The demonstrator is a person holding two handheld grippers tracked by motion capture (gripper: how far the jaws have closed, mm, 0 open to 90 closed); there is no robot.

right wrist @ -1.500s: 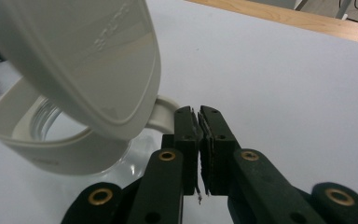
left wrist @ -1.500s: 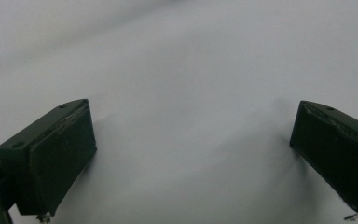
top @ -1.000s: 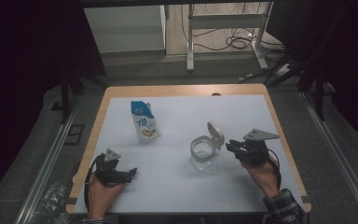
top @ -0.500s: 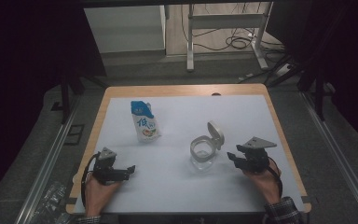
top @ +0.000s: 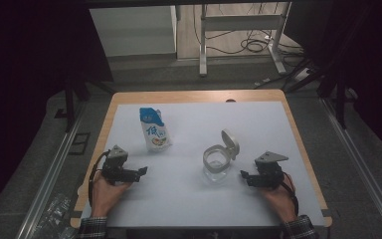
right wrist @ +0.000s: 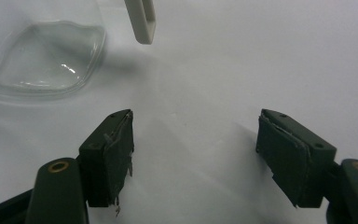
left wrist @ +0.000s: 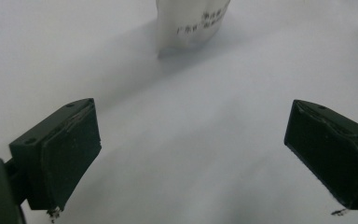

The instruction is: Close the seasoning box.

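High view: clear glass jar (top: 216, 164) with flip-up white lid (top: 230, 144), glossy pouch (top: 155, 130).

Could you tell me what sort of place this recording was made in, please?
Probably a lab or workshop recording station: a white-topped table in a dim room, cables on the floor behind it, and a metal stand.

jar (top: 218, 163): clear glass, upright, open, right of frame centre | lid (top: 230, 144): white, hinged, tipped up at jar's upper-right rim | pouch (top: 155, 130): white with blue top, printed characters, upper left of centre, well apart from jar
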